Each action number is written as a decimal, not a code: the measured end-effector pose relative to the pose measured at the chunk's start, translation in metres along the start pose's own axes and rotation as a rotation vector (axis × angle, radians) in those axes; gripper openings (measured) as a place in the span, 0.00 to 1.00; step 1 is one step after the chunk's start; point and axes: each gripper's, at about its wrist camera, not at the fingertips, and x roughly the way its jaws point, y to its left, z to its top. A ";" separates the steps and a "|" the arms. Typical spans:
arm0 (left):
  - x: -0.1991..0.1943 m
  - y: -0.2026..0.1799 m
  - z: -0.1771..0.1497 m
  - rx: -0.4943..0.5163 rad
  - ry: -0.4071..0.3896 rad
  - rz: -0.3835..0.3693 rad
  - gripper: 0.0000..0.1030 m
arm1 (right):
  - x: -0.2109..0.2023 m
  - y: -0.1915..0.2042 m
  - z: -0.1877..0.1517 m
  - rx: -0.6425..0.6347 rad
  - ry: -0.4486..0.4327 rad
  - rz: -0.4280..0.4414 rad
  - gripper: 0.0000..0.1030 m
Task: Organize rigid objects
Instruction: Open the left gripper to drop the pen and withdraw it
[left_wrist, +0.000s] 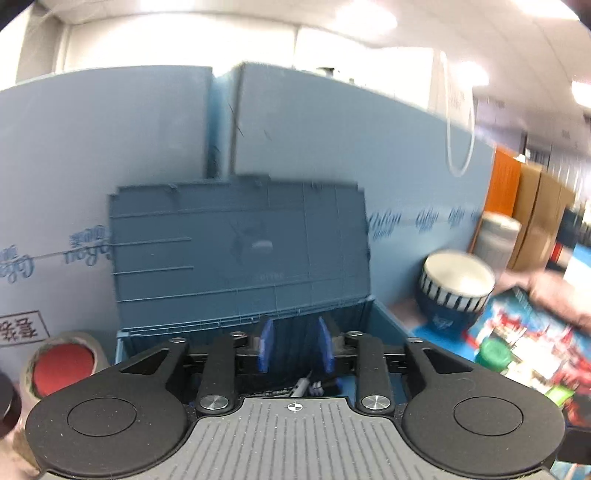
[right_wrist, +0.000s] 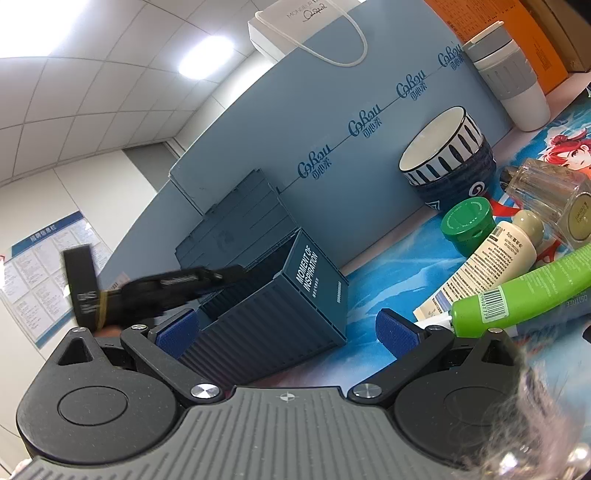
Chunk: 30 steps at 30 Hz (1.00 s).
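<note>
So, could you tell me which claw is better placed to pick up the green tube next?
The right claw, probably. It is open, and the green tube lies just beside its right finger. The left claw hangs over the open blue box, away from the tube.

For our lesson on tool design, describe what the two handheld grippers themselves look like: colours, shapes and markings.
Both match. The left gripper and right gripper each have black linkage arms on silver pivot screws, round black side housings, a ribbed grey centre plate with a small white crosshair mark, and textured blue finger pads. No cables or sleeves are visible.
</note>
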 end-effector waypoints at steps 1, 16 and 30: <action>-0.006 0.000 0.000 -0.009 -0.017 -0.005 0.33 | 0.000 0.000 0.000 -0.001 0.000 -0.004 1.00; -0.093 -0.009 -0.047 -0.094 -0.116 -0.124 0.62 | -0.002 0.003 -0.005 -0.051 -0.006 -0.070 1.00; -0.092 -0.005 -0.100 -0.196 -0.073 -0.171 0.87 | -0.044 0.034 -0.020 -0.215 0.047 -0.295 1.00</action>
